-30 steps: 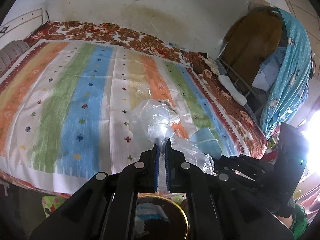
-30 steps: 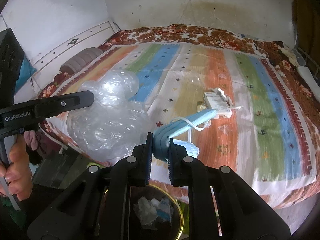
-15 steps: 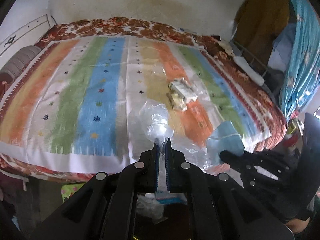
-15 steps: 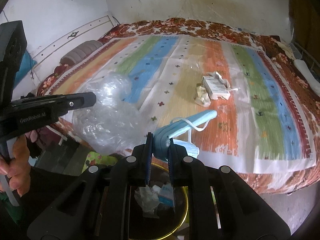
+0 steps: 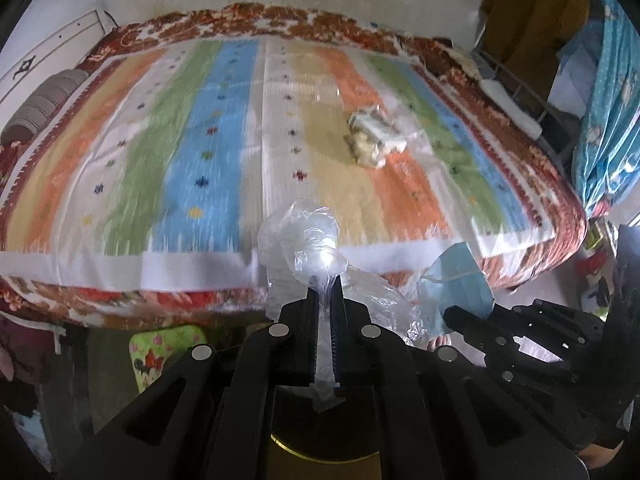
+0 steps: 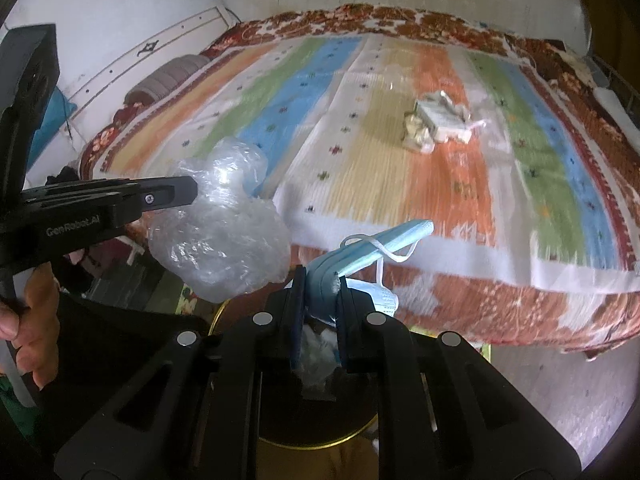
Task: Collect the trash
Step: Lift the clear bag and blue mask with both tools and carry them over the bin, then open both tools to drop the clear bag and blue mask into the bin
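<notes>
Left gripper [image 5: 325,288] jaws clamp plastic bag [image 5: 304,240]; right gripper [image 6: 320,284] (likewise) face mask [image 6: 384,244].

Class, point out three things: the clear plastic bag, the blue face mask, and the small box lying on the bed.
clear plastic bag [image 6: 220,248], right wrist view, crumpled bulge.
blue face mask [image 6: 400,236], right wrist view, folded upper edge.
small box [image 6: 438,118], right wrist view, top face.

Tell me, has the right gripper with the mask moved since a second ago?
Yes. The right gripper, shut on the mask, has pulled back off the bed; the bed's near edge now lies beyond its fingertips.
</notes>
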`<action>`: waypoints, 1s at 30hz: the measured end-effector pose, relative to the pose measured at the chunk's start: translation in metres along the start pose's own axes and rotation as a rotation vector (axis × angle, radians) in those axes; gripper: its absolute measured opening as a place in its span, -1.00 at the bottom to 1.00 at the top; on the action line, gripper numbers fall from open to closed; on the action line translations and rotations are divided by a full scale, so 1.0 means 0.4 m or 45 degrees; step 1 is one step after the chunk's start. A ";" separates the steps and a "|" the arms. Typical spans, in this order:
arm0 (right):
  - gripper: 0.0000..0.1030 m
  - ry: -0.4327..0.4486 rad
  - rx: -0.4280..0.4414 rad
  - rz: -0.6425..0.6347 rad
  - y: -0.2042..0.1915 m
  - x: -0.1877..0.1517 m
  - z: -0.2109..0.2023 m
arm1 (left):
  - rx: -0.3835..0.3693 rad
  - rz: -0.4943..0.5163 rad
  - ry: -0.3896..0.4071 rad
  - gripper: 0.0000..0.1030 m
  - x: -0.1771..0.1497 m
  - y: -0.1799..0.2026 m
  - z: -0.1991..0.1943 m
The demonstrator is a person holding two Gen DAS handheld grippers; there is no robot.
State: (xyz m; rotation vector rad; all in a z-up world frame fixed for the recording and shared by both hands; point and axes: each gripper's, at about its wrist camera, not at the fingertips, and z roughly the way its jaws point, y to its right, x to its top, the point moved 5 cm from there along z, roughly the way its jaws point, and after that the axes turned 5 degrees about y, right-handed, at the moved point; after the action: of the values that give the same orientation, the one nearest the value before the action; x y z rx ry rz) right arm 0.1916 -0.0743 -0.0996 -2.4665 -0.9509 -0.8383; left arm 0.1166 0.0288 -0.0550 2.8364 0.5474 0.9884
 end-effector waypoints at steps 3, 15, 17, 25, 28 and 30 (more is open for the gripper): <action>-0.76 -0.043 0.010 0.003 -0.011 -0.027 0.015 | 0.035 0.045 -0.039 -0.92 -0.029 0.014 0.015; -0.76 -0.218 0.012 0.060 -0.027 -0.124 0.086 | 0.041 0.031 -0.260 -0.92 -0.112 0.013 0.106; -0.76 -0.252 0.008 0.070 -0.023 -0.136 0.101 | 0.048 0.062 -0.287 -0.91 -0.122 0.024 0.121; -0.75 -0.406 0.011 0.206 0.012 -0.188 0.179 | 0.091 0.180 -0.397 -0.92 -0.166 0.049 0.196; -0.73 -0.431 0.005 0.239 0.024 -0.195 0.196 | 0.105 0.204 -0.421 -0.92 -0.175 0.053 0.213; -0.72 -0.438 0.009 0.258 0.028 -0.197 0.202 | 0.110 0.211 -0.431 -0.92 -0.179 0.055 0.220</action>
State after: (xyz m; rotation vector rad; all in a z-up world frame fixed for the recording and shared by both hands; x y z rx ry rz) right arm 0.1843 -0.0780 -0.2128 -2.6964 -0.7868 -0.3509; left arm 0.1258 -0.0145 -0.1618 3.0707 0.3304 0.4913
